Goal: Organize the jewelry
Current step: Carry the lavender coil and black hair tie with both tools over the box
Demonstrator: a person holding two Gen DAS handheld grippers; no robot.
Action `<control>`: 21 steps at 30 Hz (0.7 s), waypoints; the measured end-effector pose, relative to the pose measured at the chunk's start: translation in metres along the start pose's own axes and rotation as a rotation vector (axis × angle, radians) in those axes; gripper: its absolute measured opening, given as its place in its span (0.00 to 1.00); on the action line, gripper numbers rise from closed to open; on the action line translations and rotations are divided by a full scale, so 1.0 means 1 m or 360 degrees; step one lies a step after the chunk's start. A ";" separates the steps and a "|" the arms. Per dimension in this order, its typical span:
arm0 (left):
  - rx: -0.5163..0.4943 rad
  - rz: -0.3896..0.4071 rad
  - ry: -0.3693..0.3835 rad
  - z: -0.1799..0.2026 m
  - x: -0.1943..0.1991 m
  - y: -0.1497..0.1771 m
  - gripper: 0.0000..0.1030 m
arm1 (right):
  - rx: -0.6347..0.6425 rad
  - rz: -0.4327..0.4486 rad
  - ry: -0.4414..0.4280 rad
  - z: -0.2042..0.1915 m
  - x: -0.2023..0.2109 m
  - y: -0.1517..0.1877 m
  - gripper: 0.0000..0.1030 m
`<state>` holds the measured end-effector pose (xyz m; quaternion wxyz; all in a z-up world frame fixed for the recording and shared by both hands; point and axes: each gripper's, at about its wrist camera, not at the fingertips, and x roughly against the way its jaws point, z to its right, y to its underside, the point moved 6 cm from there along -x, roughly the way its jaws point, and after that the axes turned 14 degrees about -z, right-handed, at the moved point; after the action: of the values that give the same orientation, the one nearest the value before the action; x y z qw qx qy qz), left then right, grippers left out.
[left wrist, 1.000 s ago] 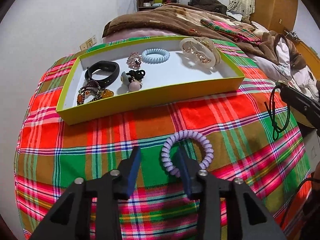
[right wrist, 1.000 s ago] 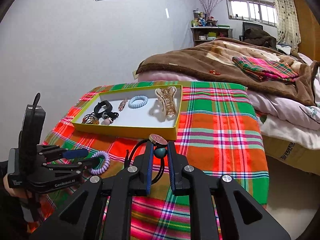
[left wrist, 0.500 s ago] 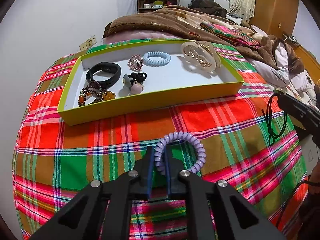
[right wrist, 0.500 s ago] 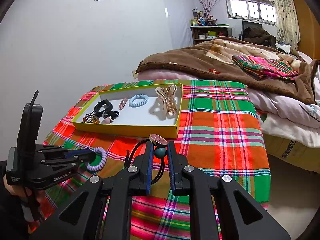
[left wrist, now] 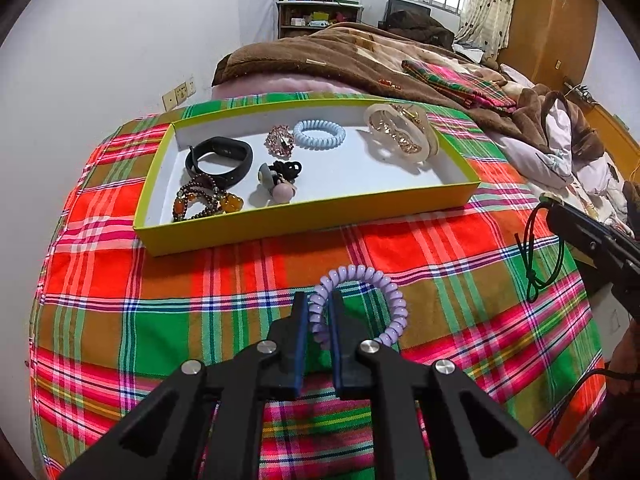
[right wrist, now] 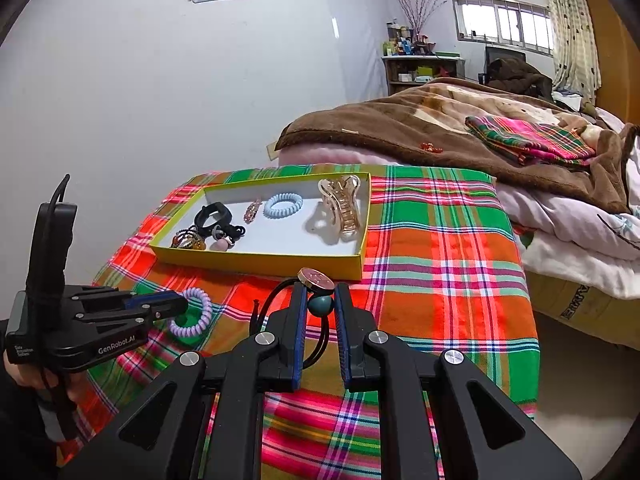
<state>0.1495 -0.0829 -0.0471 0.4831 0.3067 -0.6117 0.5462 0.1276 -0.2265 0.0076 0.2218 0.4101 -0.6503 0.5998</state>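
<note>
I have the lilac spiral hair tie (left wrist: pixel 362 304) pinched in my left gripper (left wrist: pixel 319 312): the jaws are closed on one side of its coil, and the rest of the ring sticks out past the fingertips, towards the yellow tray (left wrist: pixel 304 216). The tie sits low over the plaid cloth (left wrist: pixel 120 320) that covers the surface, just short of the tray's near wall; I cannot tell whether it is clear of the cloth or brushing it.

The relation that matters for my next move is simple. The tray lies straight ahead of the left gripper and a little higher in its view, long axis running across my line of reach, so the near wall is the one edge to clear. Inside it, the free floor is the middle stretch, between the black band (left wrist: pixel 219 159) and bead bracelet (left wrist: pixel 206 200) at the tray's left end and the big clear claw clip (left wrist: pixel 400 134) at its right end. The pale blue spiral tie (left wrist: pixel 319 135) lies by the far wall, a likely neighbour for this one.

My right gripper (right wrist: pixel 320 306) is clamped on the teal bead of a black elastic hair tie (right wrist: pixel 318 300), its cord dangling beneath. It hovers before the tray's near-right corner. From that camera both grippers sit close to the tray, so I judge the left should go in first, staying left of the clip.
</note>
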 end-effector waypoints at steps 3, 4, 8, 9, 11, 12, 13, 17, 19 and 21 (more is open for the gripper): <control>0.0005 0.0017 0.0006 -0.001 0.004 0.000 0.10 | 0.0005 0.0003 0.0004 -0.002 0.002 0.000 0.14; 0.0006 0.0021 0.0011 -0.002 0.006 -0.001 0.10 | 0.0008 0.0007 0.0003 -0.002 0.003 -0.001 0.14; 0.0007 0.0042 0.0019 -0.003 0.012 -0.002 0.10 | 0.0024 0.0021 0.0007 -0.008 0.008 -0.004 0.14; 0.0007 0.0050 0.0023 -0.004 0.014 -0.002 0.10 | 0.0026 0.0025 0.0008 -0.009 0.009 -0.005 0.14; 0.0006 0.0065 0.0032 -0.005 0.018 -0.005 0.10 | 0.0031 0.0032 0.0010 -0.011 0.011 -0.007 0.14; 0.0007 0.0073 0.0034 -0.006 0.021 -0.006 0.10 | 0.0034 0.0038 0.0012 -0.013 0.012 -0.008 0.14; 0.0006 0.0081 0.0036 -0.007 0.023 -0.008 0.10 | 0.0037 0.0042 0.0010 -0.014 0.013 -0.009 0.14; 0.0001 0.0113 0.0033 -0.011 0.031 -0.016 0.10 | 0.0049 0.0055 0.0015 -0.020 0.016 -0.015 0.14; -0.0001 0.0132 0.0042 -0.013 0.036 -0.021 0.10 | 0.0048 0.0059 0.0017 -0.022 0.016 -0.017 0.14; -0.0001 0.0146 0.0042 -0.016 0.039 -0.027 0.10 | 0.0044 0.0065 0.0019 -0.023 0.017 -0.020 0.14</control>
<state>0.1644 -0.0674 -0.0021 0.4657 0.2708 -0.6190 0.5716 0.1294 -0.2074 0.0369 0.2077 0.3962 -0.6490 0.6154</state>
